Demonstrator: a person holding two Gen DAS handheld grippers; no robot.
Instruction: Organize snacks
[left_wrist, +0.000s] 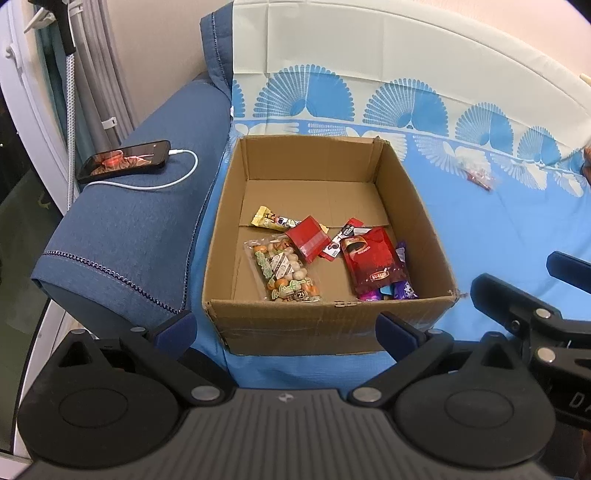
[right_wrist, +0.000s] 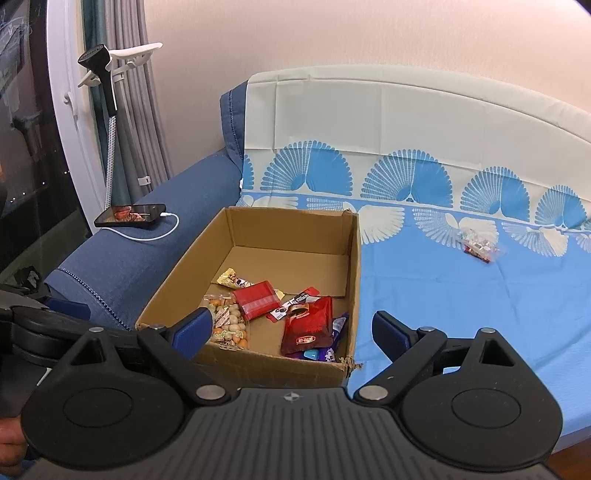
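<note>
An open cardboard box (left_wrist: 413, 192) (right_wrist: 177, 273) sits on a blue patterned sheet and holds several snacks: a clear bag of round nuts (left_wrist: 286, 271) (right_wrist: 227, 323), a red carton (left_wrist: 308, 240) (right_wrist: 256, 304), a dark red pouch (left_wrist: 373, 260) (right_wrist: 308, 326), a yellow bar (left_wrist: 271, 218) (right_wrist: 232, 279) and purple wrappers (left_wrist: 400, 288) (right_wrist: 330, 350). One clear snack packet (left_wrist: 478, 177) (right_wrist: 480, 247) lies loose on the sheet to the right. My left gripper (left_wrist: 286, 332) hangs open just before the box's near wall. My right gripper (right_wrist: 290, 334) is open over the box's near right corner, holding nothing.
A blue sofa arm (left_wrist: 122, 236) (right_wrist: 122, 266) runs left of the box, with a phone (left_wrist: 123, 164) (right_wrist: 131, 216) and white cable on it. A garment steamer (right_wrist: 101, 79) and curtains stand by the window. The right gripper (left_wrist: 535, 306) shows at the left view's right edge.
</note>
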